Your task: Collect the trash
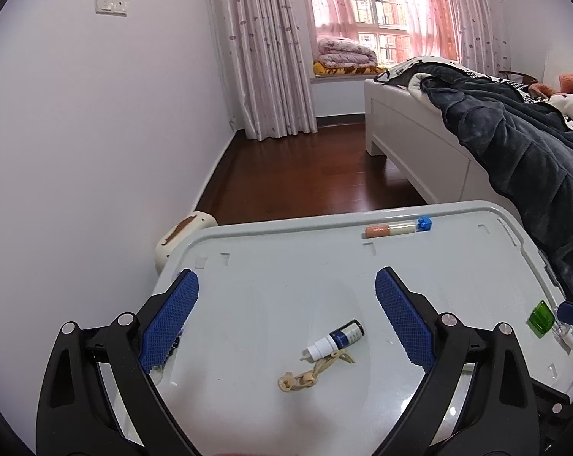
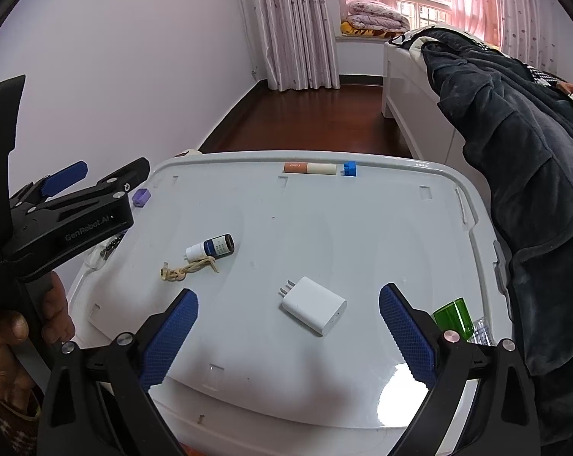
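A small dark-blue bottle (image 1: pixel 336 340) (image 2: pixel 210 249) with a white cap lies on the grey bin lid (image 1: pixel 286 266) (image 2: pixel 362 228), beside a knotted tan rubber band (image 1: pixel 313 374) (image 2: pixel 185 270). My left gripper (image 1: pixel 286 288) (image 2: pixel 108 178) is open above that pair, nothing between its fingers. My right gripper (image 2: pixel 288 304) is open over a white charger (image 2: pixel 313 305). An orange-and-cream tube (image 1: pixel 390 230) (image 2: pixel 310 168) and a blue brick (image 1: pixel 424 224) (image 2: pixel 349 169) sit at the lid's far edge. A green transparent piece (image 1: pixel 541 318) (image 2: pixel 453 317) lies at the right rim.
A purple cap (image 2: pixel 141 196) rests at the lid's left edge. A bed (image 1: pixel 412 140) (image 2: pixel 412 106) with dark bedding (image 1: pixel 514 144) (image 2: pixel 522 159) stands close on the right. A cream container (image 1: pixel 184 239) sits by the wall. Wooden floor (image 1: pixel 305 174) lies beyond. A person's hand (image 2: pixel 16 342) holds the left gripper.
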`<state>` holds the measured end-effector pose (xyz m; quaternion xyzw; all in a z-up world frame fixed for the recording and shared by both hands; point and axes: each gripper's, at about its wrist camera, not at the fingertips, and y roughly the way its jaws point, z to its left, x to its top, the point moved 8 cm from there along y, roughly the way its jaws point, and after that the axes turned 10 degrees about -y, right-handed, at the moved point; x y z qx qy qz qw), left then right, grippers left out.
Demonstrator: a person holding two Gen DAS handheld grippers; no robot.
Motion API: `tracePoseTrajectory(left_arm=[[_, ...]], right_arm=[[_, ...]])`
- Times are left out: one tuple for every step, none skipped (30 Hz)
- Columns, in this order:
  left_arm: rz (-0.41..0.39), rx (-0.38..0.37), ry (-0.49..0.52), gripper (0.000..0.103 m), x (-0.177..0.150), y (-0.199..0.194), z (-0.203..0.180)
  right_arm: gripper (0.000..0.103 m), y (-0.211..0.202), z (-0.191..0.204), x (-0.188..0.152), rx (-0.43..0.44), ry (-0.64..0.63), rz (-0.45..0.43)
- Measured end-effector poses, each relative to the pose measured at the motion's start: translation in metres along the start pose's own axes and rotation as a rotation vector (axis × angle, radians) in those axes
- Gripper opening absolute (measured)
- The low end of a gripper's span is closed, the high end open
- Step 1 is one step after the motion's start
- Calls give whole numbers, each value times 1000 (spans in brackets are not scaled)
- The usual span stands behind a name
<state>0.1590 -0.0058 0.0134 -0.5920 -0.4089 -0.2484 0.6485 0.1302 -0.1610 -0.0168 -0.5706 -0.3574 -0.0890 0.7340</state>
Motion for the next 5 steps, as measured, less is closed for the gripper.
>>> tracePoseTrajectory(left_arm=[[11, -4, 4, 92, -1, 1, -1], [14, -1, 7, 92, -2, 2, -2], [18, -1, 11, 92, -3, 3, -3], [23, -2, 14, 92, -4, 4, -4], [29, -6, 15, 92, -5, 5, -5]], right_arm=[[95, 0, 0, 0, 0, 1, 0], [96, 0, -1, 0, 0, 2, 0], [96, 0, -1, 0, -1, 2, 1], [96, 0, -1, 0, -2, 1, 1], [96, 0, -1, -1, -2, 0, 3]])
